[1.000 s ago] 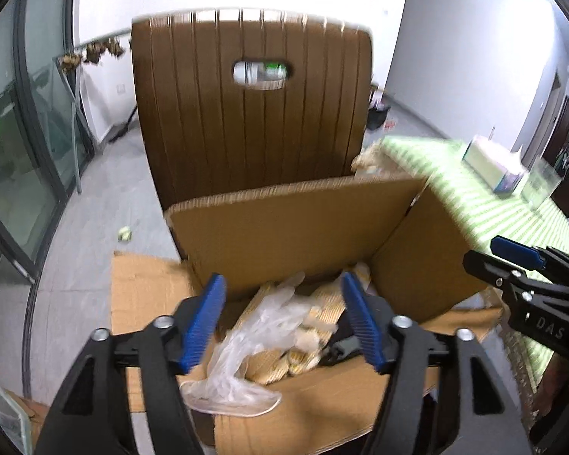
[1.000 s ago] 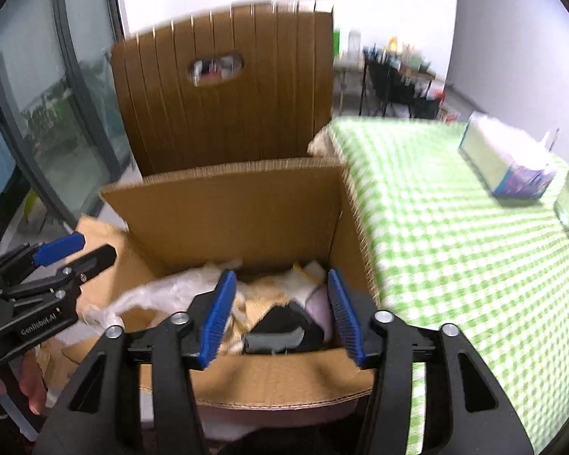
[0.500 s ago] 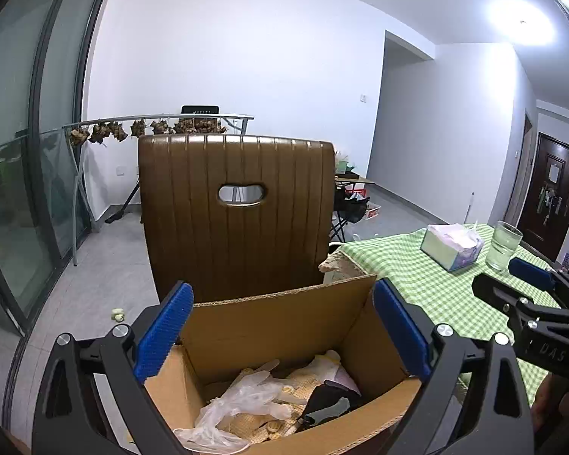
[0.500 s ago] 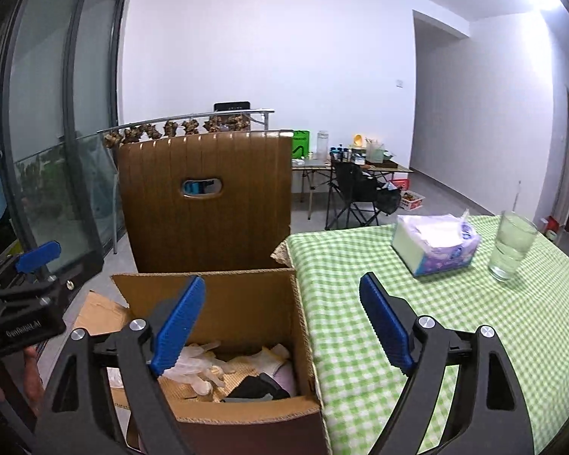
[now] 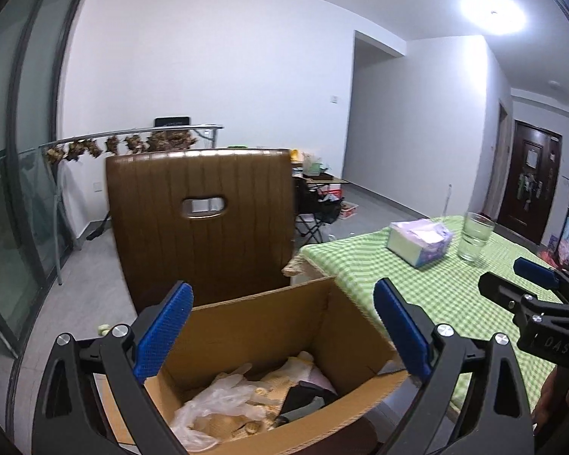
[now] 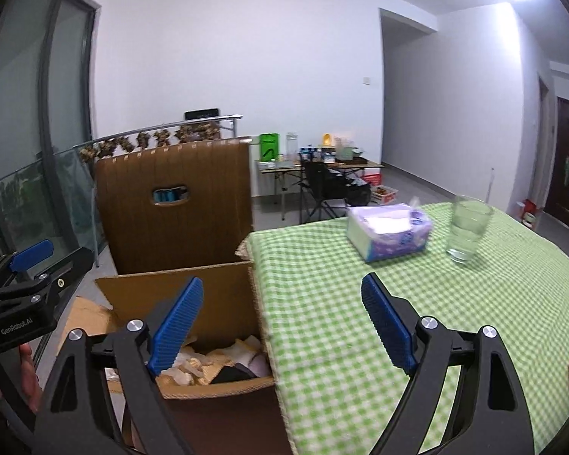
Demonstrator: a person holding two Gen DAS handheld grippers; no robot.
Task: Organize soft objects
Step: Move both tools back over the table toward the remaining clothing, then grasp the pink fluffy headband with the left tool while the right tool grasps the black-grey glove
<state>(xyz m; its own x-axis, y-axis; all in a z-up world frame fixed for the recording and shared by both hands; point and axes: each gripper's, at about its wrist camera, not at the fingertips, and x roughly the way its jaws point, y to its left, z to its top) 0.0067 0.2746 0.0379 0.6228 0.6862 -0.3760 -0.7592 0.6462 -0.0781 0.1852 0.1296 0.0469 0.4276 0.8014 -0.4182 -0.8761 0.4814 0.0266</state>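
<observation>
Compared with a second ago, the left gripper (image 5: 282,328) has lifted clear of the cardboard box (image 5: 246,318) and now stands wide open and empty, whereas earlier its pads were down among the contents. The soft objects — a clear plastic glove (image 5: 216,402) and pale fabric pieces (image 5: 296,369) — lie loose inside the box, which stands just beside the green checked table (image 6: 360,303). The right gripper (image 6: 282,328) has likewise risen and spread with nothing between its pads — judged, the deposit is complete and both tools are free for the next item.
</observation>
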